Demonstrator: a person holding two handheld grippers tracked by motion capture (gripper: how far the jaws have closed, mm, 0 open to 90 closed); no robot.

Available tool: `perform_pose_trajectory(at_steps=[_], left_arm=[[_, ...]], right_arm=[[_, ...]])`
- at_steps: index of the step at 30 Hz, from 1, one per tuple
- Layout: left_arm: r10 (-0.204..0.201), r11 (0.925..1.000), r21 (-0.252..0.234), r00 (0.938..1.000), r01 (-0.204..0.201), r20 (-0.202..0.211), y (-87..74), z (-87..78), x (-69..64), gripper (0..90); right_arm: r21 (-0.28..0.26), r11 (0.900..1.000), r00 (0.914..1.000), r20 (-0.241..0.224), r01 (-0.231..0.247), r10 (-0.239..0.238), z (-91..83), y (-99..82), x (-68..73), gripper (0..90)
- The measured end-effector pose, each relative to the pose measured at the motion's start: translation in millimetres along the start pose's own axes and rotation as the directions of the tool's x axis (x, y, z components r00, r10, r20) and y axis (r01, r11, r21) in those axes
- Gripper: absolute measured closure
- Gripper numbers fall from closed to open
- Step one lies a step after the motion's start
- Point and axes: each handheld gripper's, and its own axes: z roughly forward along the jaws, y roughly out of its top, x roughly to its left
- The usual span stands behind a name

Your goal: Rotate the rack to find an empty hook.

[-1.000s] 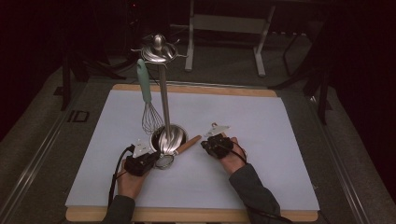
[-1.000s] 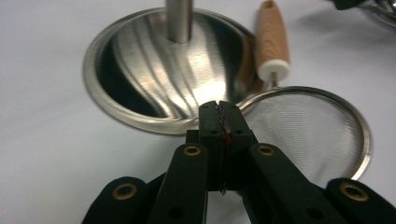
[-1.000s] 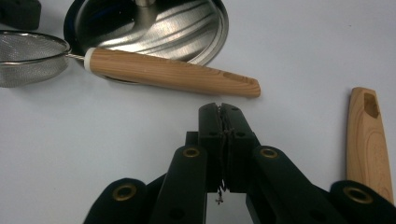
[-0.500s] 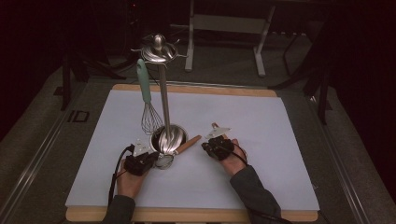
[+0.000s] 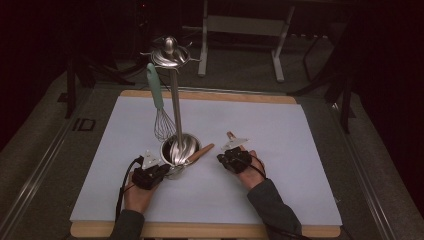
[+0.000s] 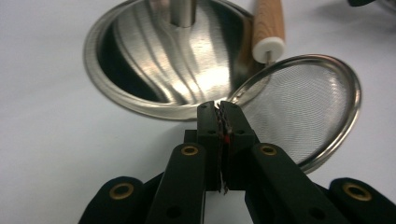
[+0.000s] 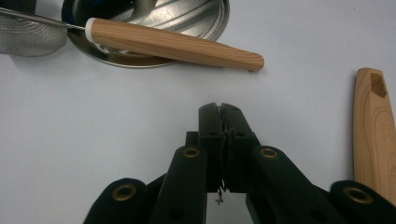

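A steel utensil stand has a round base (image 5: 186,143) (image 6: 140,60) on the white mat, and a whisk (image 5: 161,122) with a green handle hangs from its top. A mesh strainer (image 6: 303,107) leans on the base, its wooden handle (image 5: 201,151) (image 7: 173,44) pointing right. My left gripper (image 5: 161,172) (image 6: 218,105) rests at the strainer's near rim. Its jaws have just been opening a little, but they look shut with nothing visible between them. My right gripper (image 5: 221,158) (image 7: 220,106) lies shut and empty on the mat, short of the strainer handle.
A second wooden handle (image 7: 373,135) with a hole in its end lies just right of my right gripper. The white mat (image 5: 300,150) covers a wooden board. Dark floor and metal frame legs (image 5: 277,50) lie beyond the table's far edge.
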Motion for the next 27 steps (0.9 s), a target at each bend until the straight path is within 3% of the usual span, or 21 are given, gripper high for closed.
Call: perform_pose_trajectory(at_steps=[3,5,9,20,27], left_arm=[[0.001,0.9999,-0.017,1.0000,-0.001,-0.007,0.5,-2.2,0.7,88.3],[0.014,0.9999,0.001,0.9998,-0.014,0.017,0.2,0.0,-0.8,89.3],[0.019,0.9998,-0.004,0.9995,-0.019,0.026,1.3,-0.4,-3.5,89.8],[0.033,0.9994,0.008,0.9994,-0.033,0.008,1.3,-2.9,-6.9,89.8],[0.051,0.9985,0.020,0.9986,-0.051,-0.010,2.9,-3.7,-12.0,89.8]], right_arm=[[0.000,1.0000,1.0000,-0.001,0.001,-0.001,0.5,-0.6,0.0,88.1],[0.003,1.0000,1.0000,-0.003,0.000,0.000,1.7,-1.5,0.4,88.2],[0.001,1.0000,1.0000,-0.004,0.003,-0.003,2.5,-1.8,1.0,88.2],[-0.002,1.0000,0.9999,-0.009,-0.005,0.005,1.3,-3.2,0.9,87.7],[-0.007,1.0000,0.9997,-0.026,-0.001,0.001,4.6,0.8,7.9,87.2]])
